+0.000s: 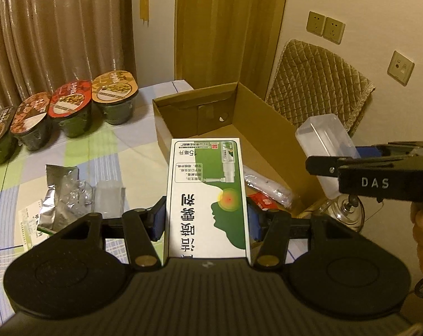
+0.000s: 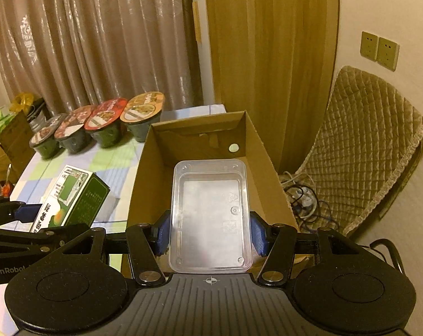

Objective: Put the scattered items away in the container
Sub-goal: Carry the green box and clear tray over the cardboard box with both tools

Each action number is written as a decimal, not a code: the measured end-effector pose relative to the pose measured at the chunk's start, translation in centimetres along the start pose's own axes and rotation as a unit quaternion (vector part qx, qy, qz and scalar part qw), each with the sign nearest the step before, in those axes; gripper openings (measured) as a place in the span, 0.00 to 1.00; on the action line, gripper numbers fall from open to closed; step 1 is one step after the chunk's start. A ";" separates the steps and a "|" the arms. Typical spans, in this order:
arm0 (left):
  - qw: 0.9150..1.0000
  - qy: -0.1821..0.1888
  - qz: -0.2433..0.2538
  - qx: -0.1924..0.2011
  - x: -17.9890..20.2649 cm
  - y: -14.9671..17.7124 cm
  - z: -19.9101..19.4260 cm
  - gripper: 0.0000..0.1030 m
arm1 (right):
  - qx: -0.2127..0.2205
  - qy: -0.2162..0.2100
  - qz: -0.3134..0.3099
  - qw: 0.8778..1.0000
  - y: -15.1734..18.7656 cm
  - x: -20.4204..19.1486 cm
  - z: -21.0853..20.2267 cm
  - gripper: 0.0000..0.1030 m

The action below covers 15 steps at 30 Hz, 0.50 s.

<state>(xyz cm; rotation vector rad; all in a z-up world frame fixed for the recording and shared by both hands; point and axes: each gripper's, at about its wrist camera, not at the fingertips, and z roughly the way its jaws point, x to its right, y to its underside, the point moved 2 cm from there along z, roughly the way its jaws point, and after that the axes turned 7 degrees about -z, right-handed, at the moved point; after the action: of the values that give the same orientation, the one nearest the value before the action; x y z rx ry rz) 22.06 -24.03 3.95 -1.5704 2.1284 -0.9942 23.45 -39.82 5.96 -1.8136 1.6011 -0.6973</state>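
- Left gripper [image 1: 206, 221]: jaws clamp a green-and-white carton [image 1: 207, 196], centre frame.
- Right gripper [image 2: 210, 232]: jaws grip a clear plastic tray [image 2: 210, 215] over the cardboard box [image 2: 144, 173].

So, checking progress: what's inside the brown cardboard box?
In the brown cardboard box, a white plastic-wrapped packet and a red packet lie at its near end. The green-and-white medicine carton and clear plastic tray hide the rest.

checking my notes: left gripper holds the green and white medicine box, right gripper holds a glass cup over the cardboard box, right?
One thing is off. The right gripper holds a clear plastic tray, not a glass cup; the right wrist view shows its jaws closed on it above the cardboard box. The left gripper does hold the green and white medicine box.
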 end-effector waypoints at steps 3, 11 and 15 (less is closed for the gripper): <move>1.000 0.007 -0.001 0.002 0.4 -0.5 0.3 0.49 | 0.001 0.004 0.003 1.000 -0.1 0.5 0.1 0.57; 1.000 0.025 0.005 -0.003 1.9 -1.5 2.4 0.49 | -0.007 0.005 0.012 1.000 0.1 1.7 1.1 0.57; 1.000 0.027 0.008 -0.009 2.4 -1.6 3.7 0.49 | -0.011 0.006 0.013 1.000 0.5 2.3 1.8 0.57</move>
<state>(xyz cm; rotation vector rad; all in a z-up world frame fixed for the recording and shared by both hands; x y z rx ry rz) 24.63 -27.80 2.76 -1.5488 2.1879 -1.0276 24.73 -41.94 4.39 -1.8036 1.6437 -0.6808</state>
